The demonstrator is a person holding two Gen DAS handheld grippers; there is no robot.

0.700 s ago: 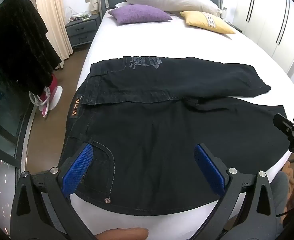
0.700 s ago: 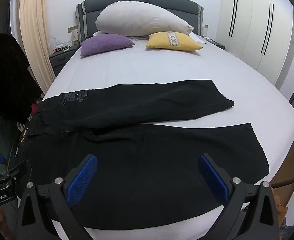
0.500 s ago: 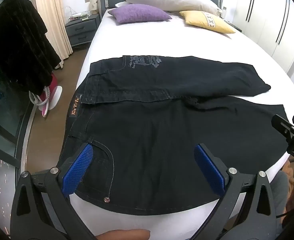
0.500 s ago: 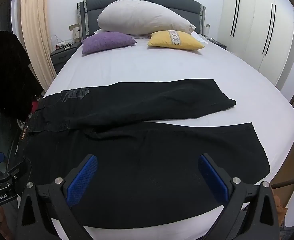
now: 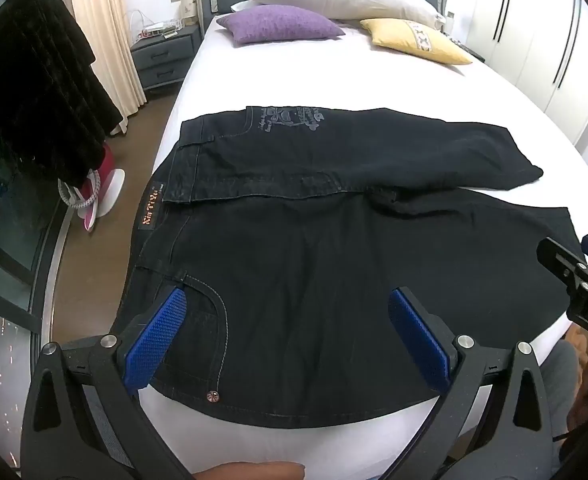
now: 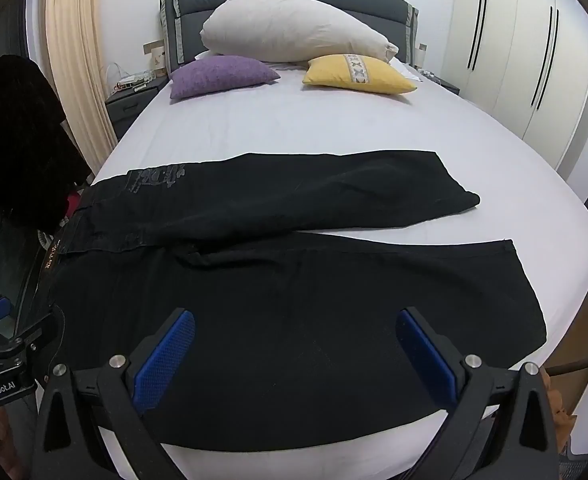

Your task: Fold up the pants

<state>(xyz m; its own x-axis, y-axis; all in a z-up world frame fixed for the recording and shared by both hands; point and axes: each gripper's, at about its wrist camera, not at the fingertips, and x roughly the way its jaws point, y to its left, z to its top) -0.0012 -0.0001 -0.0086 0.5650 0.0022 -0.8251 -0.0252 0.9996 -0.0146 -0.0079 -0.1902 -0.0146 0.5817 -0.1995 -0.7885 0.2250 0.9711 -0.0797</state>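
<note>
judging by the black jeans (image 5: 333, 264) lying unfolded on the bed (image 6: 333, 128), legs toward 3 o'clock, we've barely begun, left tongs (image 5: 288, 340) and right tongs (image 6: 294, 354) spread wide, holding nothing.

The black pants (image 5: 313, 264) lie flat across the white sheet in front of me, waistband toward nine o'clock and hems toward three. The far leg angles up toward two o'clock, apart from the near leg, and a grey print marks the seat.
</note>
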